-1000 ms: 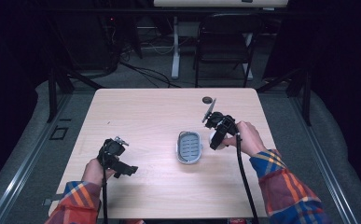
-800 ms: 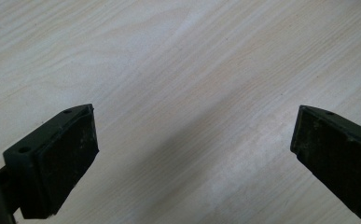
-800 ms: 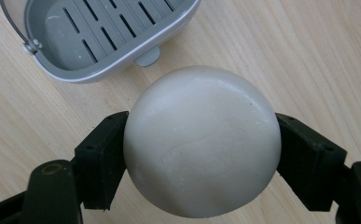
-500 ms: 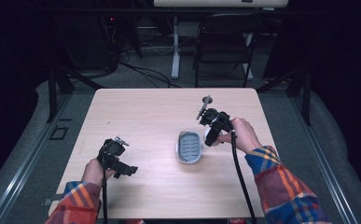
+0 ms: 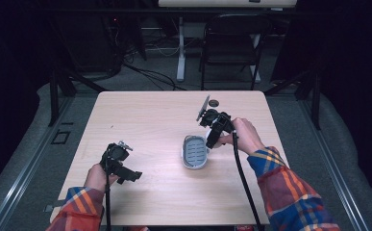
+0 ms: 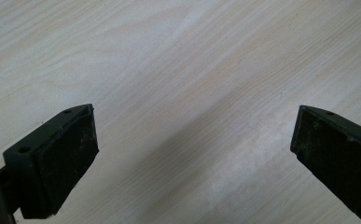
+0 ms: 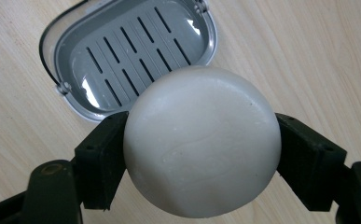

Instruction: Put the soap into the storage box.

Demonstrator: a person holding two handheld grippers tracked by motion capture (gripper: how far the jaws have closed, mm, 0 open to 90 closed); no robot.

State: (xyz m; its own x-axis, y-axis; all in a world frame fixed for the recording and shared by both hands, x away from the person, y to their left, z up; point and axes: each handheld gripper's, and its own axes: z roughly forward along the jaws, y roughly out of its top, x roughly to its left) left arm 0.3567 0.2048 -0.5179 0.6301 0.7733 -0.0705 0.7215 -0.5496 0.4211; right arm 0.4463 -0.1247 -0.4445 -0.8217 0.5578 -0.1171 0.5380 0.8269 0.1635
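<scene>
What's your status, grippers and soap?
Right gripper shut on round white soap, beside the empty grey soap dish. Left gripper open over bare table. Nothing in the way.

Table lit from above, surroundings dark; glare on soap dish; high view soft, slightly grainy.

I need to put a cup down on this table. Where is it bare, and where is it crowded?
Bare: the far left stretch of the table, beyond the left gripper, and the near edge between both forearms. Crowded: around the soap dish, where the right gripper holds the soap.
</scene>
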